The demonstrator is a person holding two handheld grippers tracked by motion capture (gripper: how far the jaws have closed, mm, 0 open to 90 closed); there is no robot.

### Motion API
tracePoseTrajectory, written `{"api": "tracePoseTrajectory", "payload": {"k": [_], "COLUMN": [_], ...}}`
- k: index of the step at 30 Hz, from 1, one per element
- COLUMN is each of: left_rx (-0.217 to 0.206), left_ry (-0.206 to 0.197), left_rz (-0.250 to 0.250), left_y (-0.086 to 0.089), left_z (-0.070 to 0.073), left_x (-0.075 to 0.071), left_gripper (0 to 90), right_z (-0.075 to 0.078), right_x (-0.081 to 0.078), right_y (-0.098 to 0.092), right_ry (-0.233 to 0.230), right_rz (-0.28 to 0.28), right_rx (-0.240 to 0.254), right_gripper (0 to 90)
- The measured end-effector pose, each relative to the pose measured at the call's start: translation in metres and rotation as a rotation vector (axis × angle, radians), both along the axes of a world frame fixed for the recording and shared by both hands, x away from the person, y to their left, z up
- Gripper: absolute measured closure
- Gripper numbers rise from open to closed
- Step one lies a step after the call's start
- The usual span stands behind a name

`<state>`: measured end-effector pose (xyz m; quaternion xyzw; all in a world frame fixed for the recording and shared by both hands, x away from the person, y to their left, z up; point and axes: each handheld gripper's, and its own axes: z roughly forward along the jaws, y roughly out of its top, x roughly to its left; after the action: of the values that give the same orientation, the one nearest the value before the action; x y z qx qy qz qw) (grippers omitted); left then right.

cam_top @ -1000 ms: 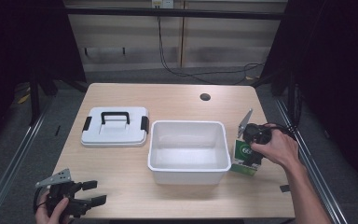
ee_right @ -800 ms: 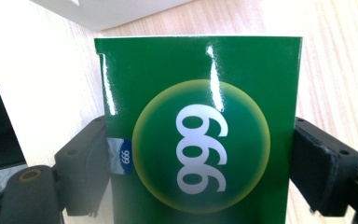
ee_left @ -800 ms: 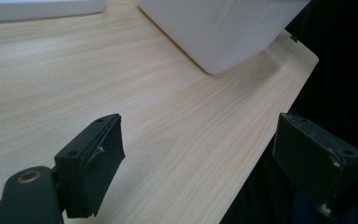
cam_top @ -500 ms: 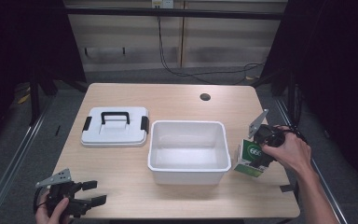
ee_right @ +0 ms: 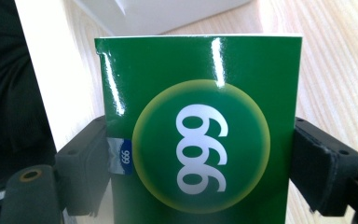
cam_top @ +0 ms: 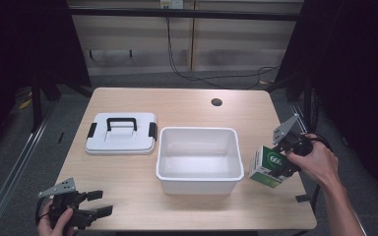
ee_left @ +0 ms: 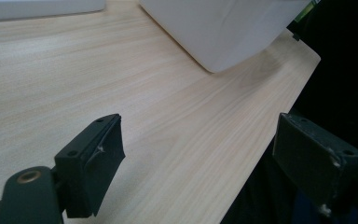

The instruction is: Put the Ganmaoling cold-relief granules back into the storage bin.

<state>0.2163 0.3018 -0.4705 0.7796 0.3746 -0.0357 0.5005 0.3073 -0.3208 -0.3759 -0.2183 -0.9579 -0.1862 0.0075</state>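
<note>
On the light wooden table (cam_top: 187, 103), the open white rectangular plastic tub (cam_top: 198, 158) serves as the landmark. Just right of the tub, the right gripper (cam_top: 278, 166) holds a glossy green and white cardboard box printed "999" (cam_top: 269, 166); its black fingers (ee_right: 86, 163) press the box's two sides, as the right gripper view shows. The box is tilted, close beside the tub's right wall. The right hand (cam_top: 316, 162) wraps the gripper from the right, forearm running back to the near edge. Left of the tub lies a flat white plastic lid with a black handle (cam_top: 121, 132). Well to the tub's near left, at the table's front edge, the left hand (cam_top: 55, 222) holds the left gripper (cam_top: 97, 203), its fingers (ee_left: 93, 163) spread wide over bare wood, holding nothing
</note>
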Motion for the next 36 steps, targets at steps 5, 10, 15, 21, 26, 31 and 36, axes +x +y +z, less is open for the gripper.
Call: {"api": "tracePoseTrajectory", "payload": {"k": [5, 10, 15, 21, 26, 31, 36], "left_rx": [0.002, -0.001, 0.0, 0.002, 0.005, 0.003, 0.003], "left_ry": [0.0, 0.001, 0.002, 0.002, 0.002, 0.001, 0.002], "left_rz": [-0.004, -0.001, 0.0, -0.002, -0.002, -0.003, -0.002], "left_y": [0.0, 0.0, 0.0, 0.0, 0.0, 0.0, 0.0], "left_z": [0.0, 0.0, 0.0, 0.0, -0.001, -0.001, 0.0], "left_x": [0.0, 0.0, 0.0, 0.0, 0.0, 0.0, 0.0], "left_gripper": [16.0, 16.0, 16.0, 16.0, 16.0, 16.0, 16.0], "right_z": [0.005, 0.012, 0.023, 0.037, 0.046, 0.058, 0.07], "right_x": [-0.004, -0.007, -0.012, -0.016, -0.02, -0.021, -0.019], "right_y": [-0.005, -0.01, -0.02, -0.027, -0.03, -0.032, -0.028], "right_ry": [-0.028, -0.065, -0.109, -0.128, -0.14, -0.171, -0.19], "right_rz": [0.007, -0.015, -0.019, -0.016, -0.005, 0.002, 0.011], "right_rx": [0.048, 0.063, 0.127, 0.194, 0.245, 0.294, 0.295], "right_gripper": [16.1, 16.1, 16.1, 16.1, 16.1, 16.1, 16.1]}}
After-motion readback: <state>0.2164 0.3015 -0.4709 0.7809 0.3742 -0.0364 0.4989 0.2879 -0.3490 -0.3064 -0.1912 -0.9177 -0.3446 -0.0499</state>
